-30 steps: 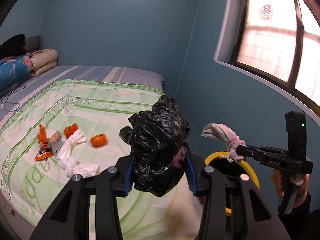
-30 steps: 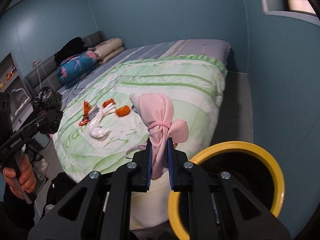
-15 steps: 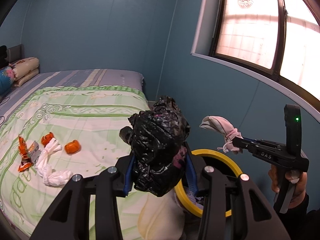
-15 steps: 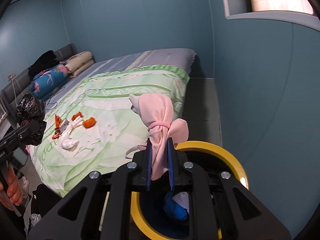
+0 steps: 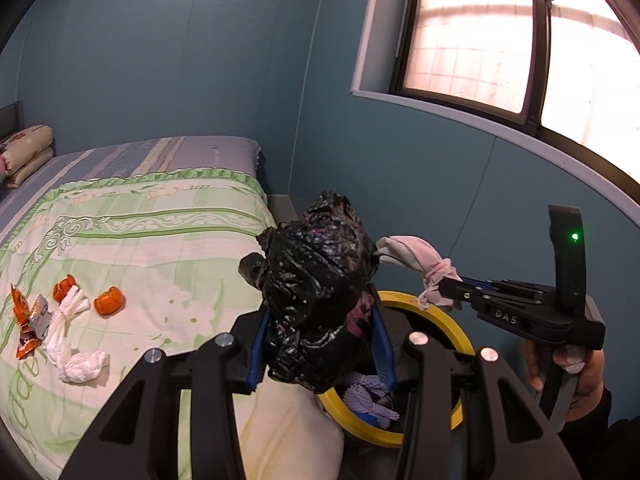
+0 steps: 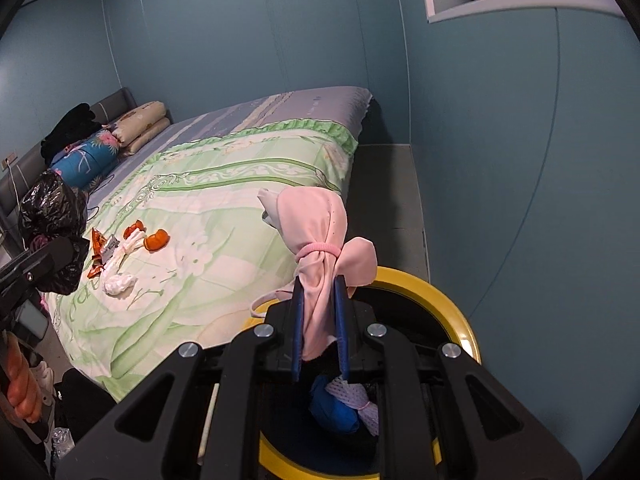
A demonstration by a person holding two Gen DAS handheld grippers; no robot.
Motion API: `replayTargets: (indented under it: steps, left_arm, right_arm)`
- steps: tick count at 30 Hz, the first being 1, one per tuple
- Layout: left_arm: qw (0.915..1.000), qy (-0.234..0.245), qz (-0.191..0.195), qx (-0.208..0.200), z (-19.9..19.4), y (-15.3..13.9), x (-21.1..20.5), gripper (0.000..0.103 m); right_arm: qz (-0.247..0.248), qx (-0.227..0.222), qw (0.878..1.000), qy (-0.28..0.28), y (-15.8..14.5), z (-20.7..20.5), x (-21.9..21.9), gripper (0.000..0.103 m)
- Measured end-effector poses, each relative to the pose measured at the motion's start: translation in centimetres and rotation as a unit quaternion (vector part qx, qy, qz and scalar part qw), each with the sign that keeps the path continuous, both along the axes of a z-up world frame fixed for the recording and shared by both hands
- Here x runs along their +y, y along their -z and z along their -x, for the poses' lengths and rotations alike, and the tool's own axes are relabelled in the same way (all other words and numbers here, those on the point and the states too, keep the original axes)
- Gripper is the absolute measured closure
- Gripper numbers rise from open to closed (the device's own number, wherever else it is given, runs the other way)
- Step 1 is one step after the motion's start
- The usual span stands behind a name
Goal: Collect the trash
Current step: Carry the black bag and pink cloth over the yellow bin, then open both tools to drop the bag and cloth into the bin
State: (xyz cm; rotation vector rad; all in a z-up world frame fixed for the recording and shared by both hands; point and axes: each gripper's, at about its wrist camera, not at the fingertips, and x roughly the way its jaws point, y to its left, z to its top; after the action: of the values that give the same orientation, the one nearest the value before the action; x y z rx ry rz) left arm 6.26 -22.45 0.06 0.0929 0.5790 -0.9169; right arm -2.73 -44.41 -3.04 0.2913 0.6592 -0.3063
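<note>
Several scraps lie on the green-and-white floral quilt [image 5: 132, 248] well to the left of the round yellow-rimmed bin [image 5: 460, 336]: crumpled orange snack wrappers [image 5: 22, 320], a small silver packet [image 5: 40, 314], two knotted white plastic bags [image 5: 74, 340] and two orange peel pieces [image 5: 107, 300], all close together and apart from the quilt's edge. Nearer the bin, the quilt's pale corner hangs over the bedside and touches or covers the bin's left rim. The left gripper [image 5: 320, 344] has its blue-padded fingers clamped on a crinkled black plastic bag bundle [image 5: 316, 292], held above the bin's left side and hiding much of the opening from that camera. Just right of it, above the bin's far rim, the right gripper [image 6: 320, 328] pinches a pink cloth bundle tied with a pink elastic band [image 6: 320, 236], its tail caught between the narrow-set pads. Inside the bin lie a blue bundle [image 6: 332, 408] and a pale mesh wrap [image 6: 352, 394]. Right of the bin stands the blue wall, with a window [image 5: 520, 40] higher up.
</note>
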Motion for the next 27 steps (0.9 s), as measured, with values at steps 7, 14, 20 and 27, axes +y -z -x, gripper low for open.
replayTargets:
  steps: [7,14,20,27]
  left_arm:
    - [0.9995,0.027,-0.003,0.017,0.1,1.8,-2.6,0.063]
    - [0.9972,0.050,-0.011,0.055,-0.9,4.5,-5.2,0.063]
    - [0.9928,0.061,-0.028,0.100,-1.7,7.3,-7.1,0.063]
    - [0.9884,0.076,-0.056,0.119,-1.3,9.6,-8.8,0.063]
  right_arm:
    - [-0.001,0.015,1.000,0.009,1.5,-0.2,-1.1,0.090]
    - [-0.008,0.040,0.999,0.011,3.3,-0.5,-2.0,0.090]
    - [-0.015,0.053,0.998,0.022,4.5,-0.3,-3.1,0.090]
    - [-0.025,0.068,0.997,0.024,5.6,-0.6,-3.8,0.090]
